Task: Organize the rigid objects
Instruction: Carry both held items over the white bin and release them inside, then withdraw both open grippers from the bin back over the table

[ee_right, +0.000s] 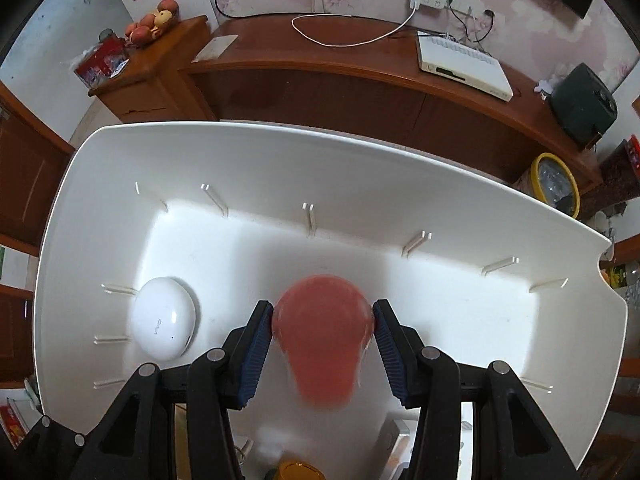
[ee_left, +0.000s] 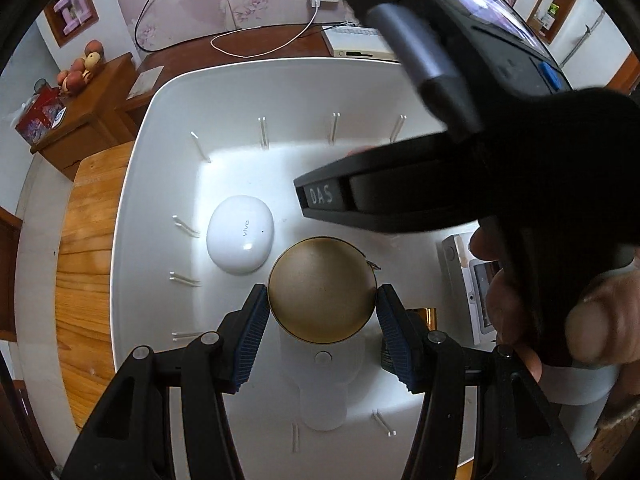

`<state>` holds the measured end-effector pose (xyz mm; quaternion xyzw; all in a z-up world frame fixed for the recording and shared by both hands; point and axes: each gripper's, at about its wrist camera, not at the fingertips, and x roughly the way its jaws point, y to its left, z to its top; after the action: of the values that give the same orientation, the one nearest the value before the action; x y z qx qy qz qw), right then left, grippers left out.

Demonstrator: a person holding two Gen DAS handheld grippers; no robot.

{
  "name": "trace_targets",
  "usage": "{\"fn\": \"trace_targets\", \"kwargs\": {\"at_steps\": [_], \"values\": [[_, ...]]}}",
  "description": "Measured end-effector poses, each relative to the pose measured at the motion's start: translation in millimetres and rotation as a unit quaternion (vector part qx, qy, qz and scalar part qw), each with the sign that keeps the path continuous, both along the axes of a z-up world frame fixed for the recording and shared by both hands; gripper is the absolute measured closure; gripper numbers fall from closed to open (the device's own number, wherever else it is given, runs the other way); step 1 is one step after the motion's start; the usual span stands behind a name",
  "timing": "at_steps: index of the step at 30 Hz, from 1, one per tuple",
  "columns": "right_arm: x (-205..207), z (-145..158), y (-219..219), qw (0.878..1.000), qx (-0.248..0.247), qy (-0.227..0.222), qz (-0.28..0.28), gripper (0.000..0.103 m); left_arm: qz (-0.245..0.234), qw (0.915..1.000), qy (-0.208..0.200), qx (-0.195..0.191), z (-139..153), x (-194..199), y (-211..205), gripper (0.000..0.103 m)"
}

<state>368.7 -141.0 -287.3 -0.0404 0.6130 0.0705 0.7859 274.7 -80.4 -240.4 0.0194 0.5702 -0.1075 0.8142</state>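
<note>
Over the white bin (ee_left: 168, 120), the left gripper (ee_left: 322, 308) has its narrowed fingers touching a round gold tin (ee_left: 322, 288) just right of the white earbud case (ee_left: 239, 234), while the right gripper (ee_right: 323, 330) pinches a blurred pink object (ee_right: 320, 340), both evidently held low for setting inside.

One large white plastic tray (ee_right: 400, 168) carries the things. In its left end lies one white oval earbud case (ee_right: 164, 318). One round gold-brown tin (ee_left: 322, 288) and one blurred pink-red rounded object (ee_right: 320, 344) are near its front edge. One small gold cap (ee_right: 298, 472) shows at the front edge. Two black grippers are present.
</note>
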Motion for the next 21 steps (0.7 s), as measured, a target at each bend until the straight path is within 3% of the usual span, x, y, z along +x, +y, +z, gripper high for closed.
{"fn": "trace_targets", "kwargs": {"at_steps": [2, 3, 8, 21], "values": [[0.1, 0.8, -2.8, 1.0, 0.008, 0.0, 0.0, 0.036, 0.003, 1.0, 0.006, -0.003, -1.5, 2.3, 2.1, 0.04], [-0.5, 2.5, -2.9, 1.0, 0.008, -0.004, 0.001, 0.033, 0.006, 0.9999, 0.012, -0.008, -0.3, 1.5, 3.1, 0.029], [-8.2, 20.1, -8.4, 1.0, 0.007, -0.024, 0.003, 0.033, 0.017, 0.9995, 0.003, -0.027, 17.4, -4.0, 8.0, 0.005], [-83.6, 117.2, -35.4, 0.994, 0.053, -0.098, -0.017, 0.033, 0.037, 0.9976, -0.051, -0.03, 92.0, -59.4, 28.3, 0.005]]}}
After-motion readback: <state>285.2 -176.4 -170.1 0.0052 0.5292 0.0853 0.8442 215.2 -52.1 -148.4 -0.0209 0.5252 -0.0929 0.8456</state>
